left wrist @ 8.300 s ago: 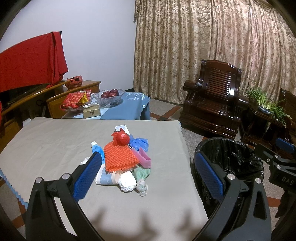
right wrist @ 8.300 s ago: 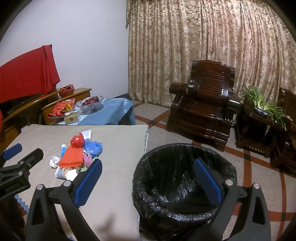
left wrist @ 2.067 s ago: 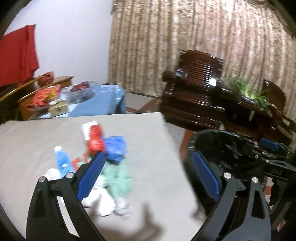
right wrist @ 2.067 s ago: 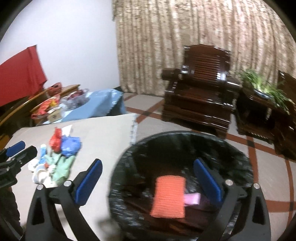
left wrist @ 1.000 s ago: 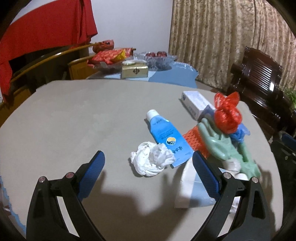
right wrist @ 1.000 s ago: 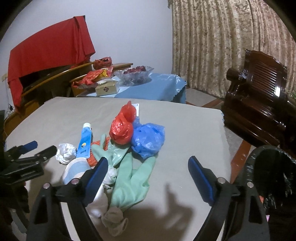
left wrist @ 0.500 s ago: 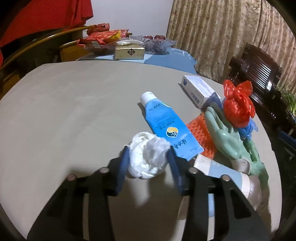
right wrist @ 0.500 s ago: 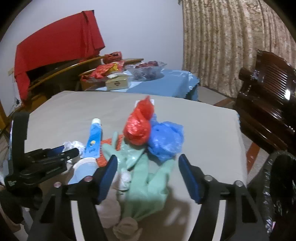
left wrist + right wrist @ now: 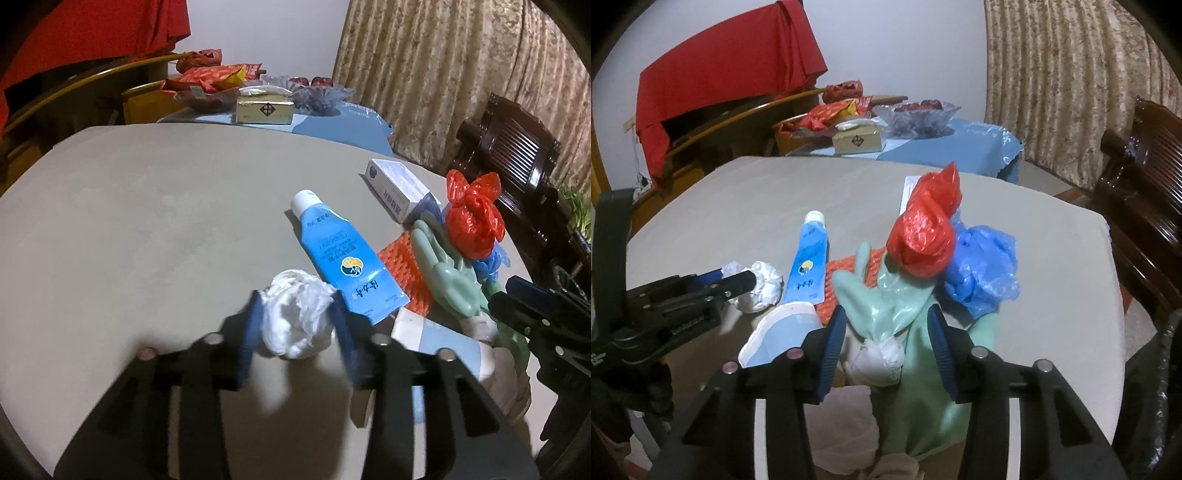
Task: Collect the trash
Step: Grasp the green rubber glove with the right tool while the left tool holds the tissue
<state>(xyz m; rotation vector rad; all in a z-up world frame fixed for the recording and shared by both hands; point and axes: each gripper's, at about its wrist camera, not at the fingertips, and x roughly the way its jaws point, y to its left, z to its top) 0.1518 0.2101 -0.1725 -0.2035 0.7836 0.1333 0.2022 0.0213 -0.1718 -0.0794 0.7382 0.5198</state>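
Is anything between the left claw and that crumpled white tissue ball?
No. The left claw already has the tissue ball between its blue pads; the blue tube lies just beside it, not in between.

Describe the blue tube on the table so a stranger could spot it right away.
On the grey table, find the trash pile near its right side. The blue tube lies flat at the pile's left edge, beside the white crumpled tissue. It alone has a white cap.

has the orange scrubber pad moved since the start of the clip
Yes. It topped the pile on the table at first; now it is gone from there, exposing the green rubber gloves and blue tube. An earlier right-wrist picture showed it inside the black bin.
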